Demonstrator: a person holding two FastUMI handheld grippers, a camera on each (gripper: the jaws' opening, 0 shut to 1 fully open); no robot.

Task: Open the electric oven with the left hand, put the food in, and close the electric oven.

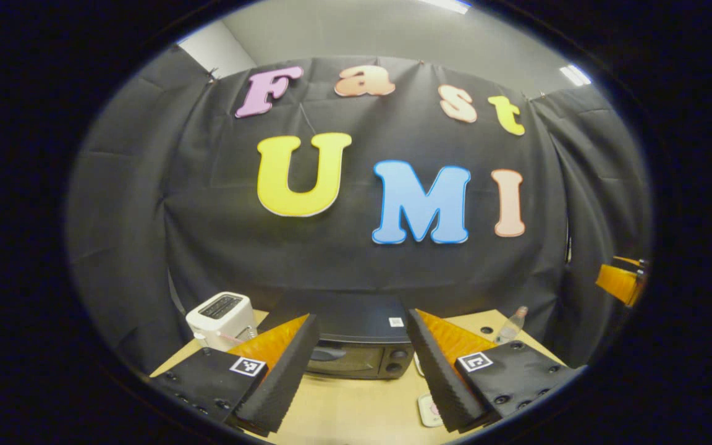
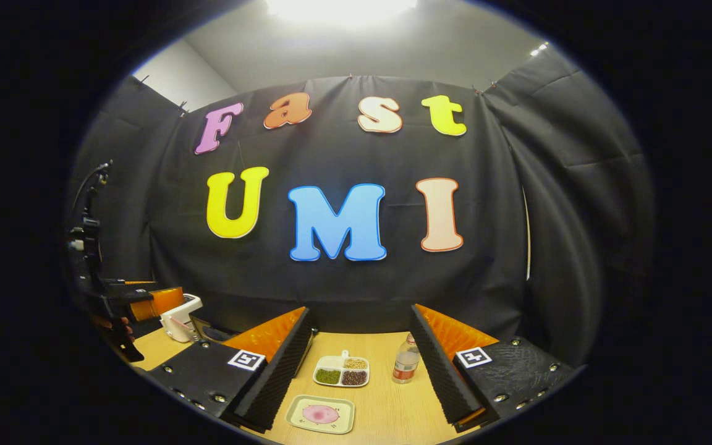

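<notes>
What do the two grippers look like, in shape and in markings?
Each gripper, left and right, has two wedge-shaped fingers with ribbed inner faces. Each finger sits on a flat black block held by round screws and bearing a small square black-and-white tag. In the right gripper view, the left gripper's body is black, with a thin cable rising above it.

matt wooden table (image 2: 387,395), glossy black oven (image 1: 356,346), clear plastic bottle (image 2: 405,364).

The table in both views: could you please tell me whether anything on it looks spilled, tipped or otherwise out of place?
Nothing stands out. The oven sits closed beside the toaster; the bottle stands upright, and the divided dish and the tray of food lie flat on the table, with no spill visible.
</notes>
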